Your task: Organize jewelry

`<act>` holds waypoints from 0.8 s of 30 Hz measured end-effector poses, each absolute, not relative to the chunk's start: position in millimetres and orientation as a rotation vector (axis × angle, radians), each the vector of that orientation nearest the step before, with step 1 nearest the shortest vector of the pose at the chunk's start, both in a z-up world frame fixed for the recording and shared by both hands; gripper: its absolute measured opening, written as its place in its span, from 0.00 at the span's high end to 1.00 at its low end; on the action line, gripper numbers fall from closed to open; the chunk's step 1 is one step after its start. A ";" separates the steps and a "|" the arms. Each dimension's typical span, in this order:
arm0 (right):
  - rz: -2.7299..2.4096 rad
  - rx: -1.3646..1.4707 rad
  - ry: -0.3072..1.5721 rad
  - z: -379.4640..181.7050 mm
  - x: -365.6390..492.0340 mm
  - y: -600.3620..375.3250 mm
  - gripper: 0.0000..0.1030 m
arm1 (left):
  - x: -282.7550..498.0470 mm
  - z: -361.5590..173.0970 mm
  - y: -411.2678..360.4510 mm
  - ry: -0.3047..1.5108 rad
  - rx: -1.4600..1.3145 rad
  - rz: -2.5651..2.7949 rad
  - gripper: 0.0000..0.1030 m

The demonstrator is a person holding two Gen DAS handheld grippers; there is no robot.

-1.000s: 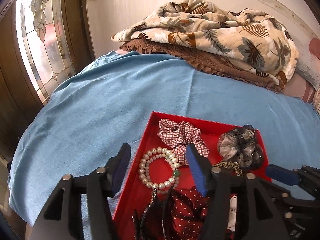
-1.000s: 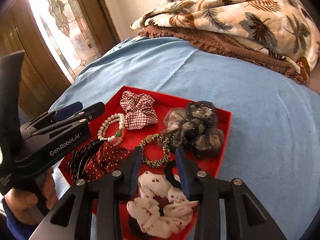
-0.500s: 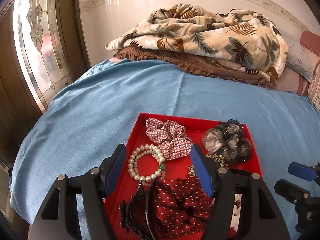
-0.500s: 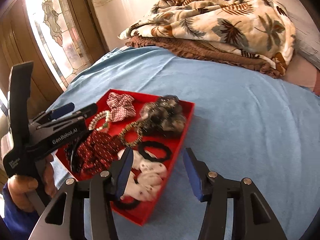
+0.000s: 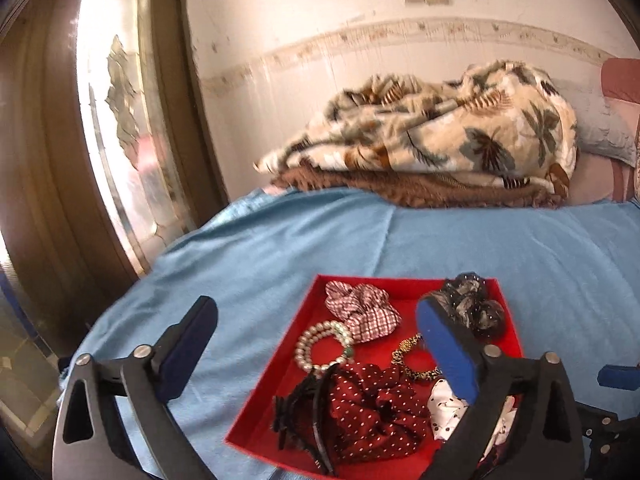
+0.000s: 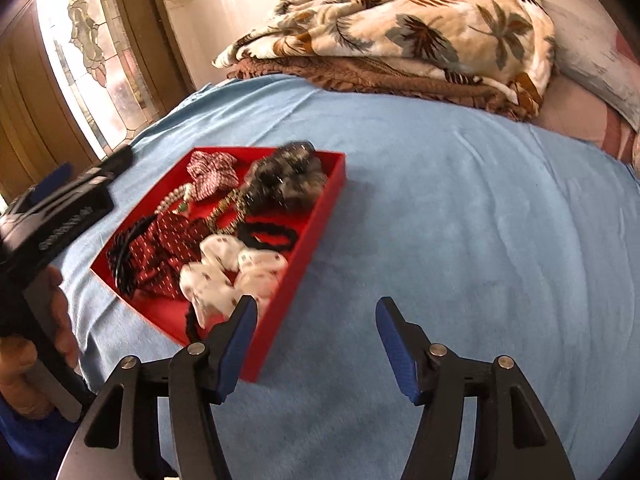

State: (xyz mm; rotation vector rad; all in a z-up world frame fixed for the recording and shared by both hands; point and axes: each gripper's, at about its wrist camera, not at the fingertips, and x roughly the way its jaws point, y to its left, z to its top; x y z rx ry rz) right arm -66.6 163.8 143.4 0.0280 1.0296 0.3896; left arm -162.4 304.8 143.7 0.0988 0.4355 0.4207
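- The red tray (image 6: 320, 216) sits on the blue bedspread (image 6: 460, 220) with everything gathered inside it: plaid scrunchie (image 5: 362, 312), pearl bracelet (image 5: 322, 346), grey sheer scrunchie (image 5: 472, 308), leopard hair tie (image 5: 416, 362), dark red dotted scrunchie (image 5: 372, 412), black hair claw clip (image 5: 300, 420), white dotted scrunchie (image 6: 228, 272) and black hair tie (image 6: 268, 236).
- To my eye the sorting looks finished or close to it; nothing lies loose on the bed, and both hands seem to be clearing off from the tray.
- If anything remains, the next move calls for a check that no piece hangs over the tray wall, then a steady grip on the rim should the tray need shifting.
- The left claw (image 5: 316, 354) has just been spreading its jaws and now stands very wide, one finger over the bare bedspread, the other over the tray. Nothing is pinched between them.
- The right claw (image 6: 316, 344) has been opening too, jaws well apart and empty, its left finger just beside the tray's near corner, the rest over bare bedspread.
- A folded leaf-print blanket (image 6: 400, 28) lies well apart at the bed's far end.
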 end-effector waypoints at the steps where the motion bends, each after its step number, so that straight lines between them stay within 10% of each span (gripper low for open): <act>1: 0.386 0.031 1.034 142.2 -68.7 162.2 0.36 | -170.1 145.5 303.0 0.410 0.099 0.432 0.01; 24: 0.354 -0.026 0.957 160.1 -129.2 129.3 0.24 | -259.2 177.1 246.6 0.472 -0.001 0.365 0.00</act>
